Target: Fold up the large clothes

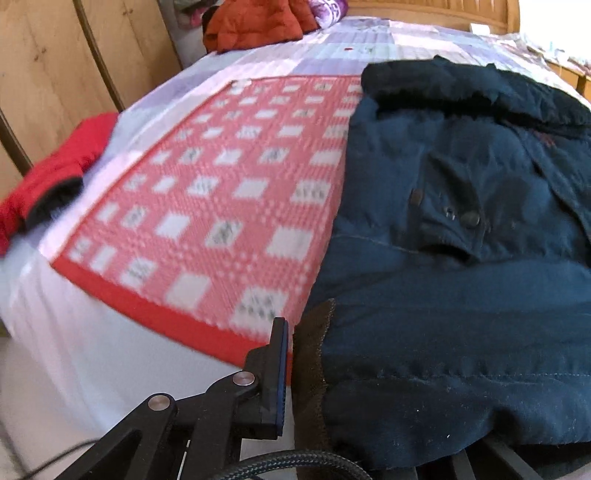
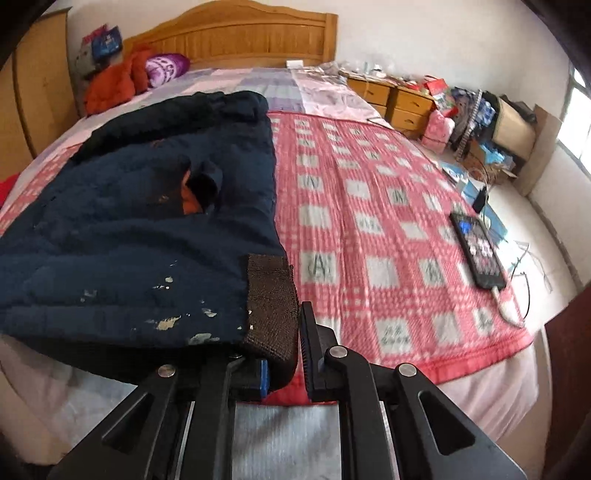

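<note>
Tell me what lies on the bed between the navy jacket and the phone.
Only bare red-checked blanket lies between the navy jacket and the phone, as the right wrist view shows.

I see a navy jacket (image 2: pixel 147 221) with brown knit cuffs (image 2: pixel 271 295) and pale flecks, on a red-and-white checked blanket (image 2: pixel 388 229). The sheet (image 1: pixel 332 40) beneath is lilac patchwork (pastel squares). A rust-orange garment (image 1: pixel 255 22) and black phone (image 2: pixel 478 249) lie nearby.

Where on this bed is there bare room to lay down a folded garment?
Free: checked blanket between navy coat and red garment; also between the coat and phone. Crowded: near the headboard, with orange jacket.
</note>
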The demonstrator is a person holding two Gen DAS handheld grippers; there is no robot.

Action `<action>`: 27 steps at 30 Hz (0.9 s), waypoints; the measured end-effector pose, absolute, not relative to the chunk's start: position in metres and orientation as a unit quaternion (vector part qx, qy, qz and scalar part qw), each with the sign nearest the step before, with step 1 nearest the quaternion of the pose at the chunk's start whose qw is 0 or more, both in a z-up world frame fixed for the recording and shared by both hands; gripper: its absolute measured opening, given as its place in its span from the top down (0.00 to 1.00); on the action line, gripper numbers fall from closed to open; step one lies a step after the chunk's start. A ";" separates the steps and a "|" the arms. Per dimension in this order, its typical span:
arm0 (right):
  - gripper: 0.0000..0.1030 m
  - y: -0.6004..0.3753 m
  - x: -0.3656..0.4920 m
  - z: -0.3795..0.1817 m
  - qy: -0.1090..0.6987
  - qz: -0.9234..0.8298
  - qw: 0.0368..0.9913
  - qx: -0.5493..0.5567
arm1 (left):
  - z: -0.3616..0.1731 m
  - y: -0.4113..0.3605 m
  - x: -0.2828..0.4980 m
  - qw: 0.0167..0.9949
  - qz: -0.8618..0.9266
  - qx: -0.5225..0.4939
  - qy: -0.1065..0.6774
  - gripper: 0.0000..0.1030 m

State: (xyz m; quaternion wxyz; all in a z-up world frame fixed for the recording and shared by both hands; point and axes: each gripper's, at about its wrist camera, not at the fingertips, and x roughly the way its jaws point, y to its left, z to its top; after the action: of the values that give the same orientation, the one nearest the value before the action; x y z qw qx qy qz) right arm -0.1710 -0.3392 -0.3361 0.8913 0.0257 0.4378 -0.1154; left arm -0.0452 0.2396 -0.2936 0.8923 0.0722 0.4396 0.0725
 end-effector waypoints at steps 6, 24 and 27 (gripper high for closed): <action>0.87 -0.352 -0.138 -0.257 0.426 -0.091 0.900 0.018 | -0.215 0.221 -0.013 0.887 0.087 0.090 0.445 0.86; 0.87 -0.387 0.196 -0.100 0.396 -0.114 0.909 -0.061 | -0.118 0.176 0.329 0.888 -0.047 0.132 0.438 0.87; 0.86 -0.402 0.268 -0.116 0.412 -0.106 0.902 -0.065 | -0.138 0.167 0.383 0.879 -0.031 0.127 0.458 0.87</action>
State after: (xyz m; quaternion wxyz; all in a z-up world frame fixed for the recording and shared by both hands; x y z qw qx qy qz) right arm 0.2675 -0.4022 -0.1156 0.9025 -0.0653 0.4124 -0.1059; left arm 0.3828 0.1671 -0.1378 0.8795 0.1265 0.4578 -0.0314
